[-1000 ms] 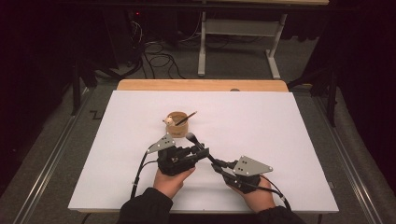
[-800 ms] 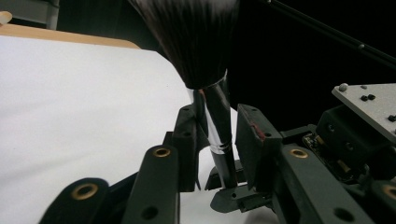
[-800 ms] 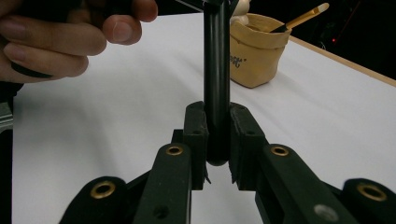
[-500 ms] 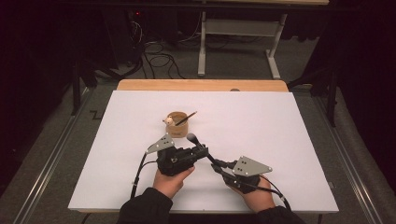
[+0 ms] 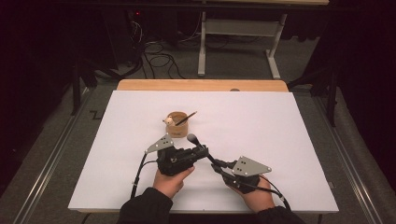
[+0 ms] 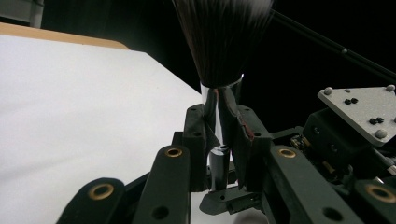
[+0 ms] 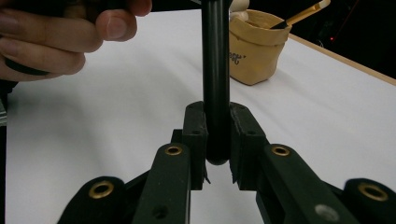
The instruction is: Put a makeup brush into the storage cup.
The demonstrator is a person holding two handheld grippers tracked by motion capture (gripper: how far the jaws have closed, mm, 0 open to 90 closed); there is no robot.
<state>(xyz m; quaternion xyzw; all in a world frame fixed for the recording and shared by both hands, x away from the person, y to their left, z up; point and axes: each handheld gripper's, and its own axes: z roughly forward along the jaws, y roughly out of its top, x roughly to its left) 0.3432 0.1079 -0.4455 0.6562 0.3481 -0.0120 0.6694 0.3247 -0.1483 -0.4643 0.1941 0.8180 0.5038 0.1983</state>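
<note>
A makeup brush (image 5: 191, 138) with a dark bristle head, silver ferrule and black handle is held between both grippers above the white table. My left gripper (image 5: 201, 151) has just been closing its jaws on the brush; in the left gripper view (image 6: 219, 126) the pads press on the silver ferrule (image 6: 218, 105) below the bristles (image 6: 222, 42). My right gripper (image 5: 219, 164) is shut on the rounded end of the black handle (image 7: 215, 70), which stands between its pads (image 7: 217, 126).
A small tan cup (image 5: 177, 125) stands just beyond the grippers, holding a wooden-handled brush (image 5: 186, 118) and a white item (image 5: 169, 121); the cup (image 7: 254, 46) is close ahead in the right gripper view. The white tabletop (image 5: 280, 140) ends at a wooden strip (image 5: 201, 85).
</note>
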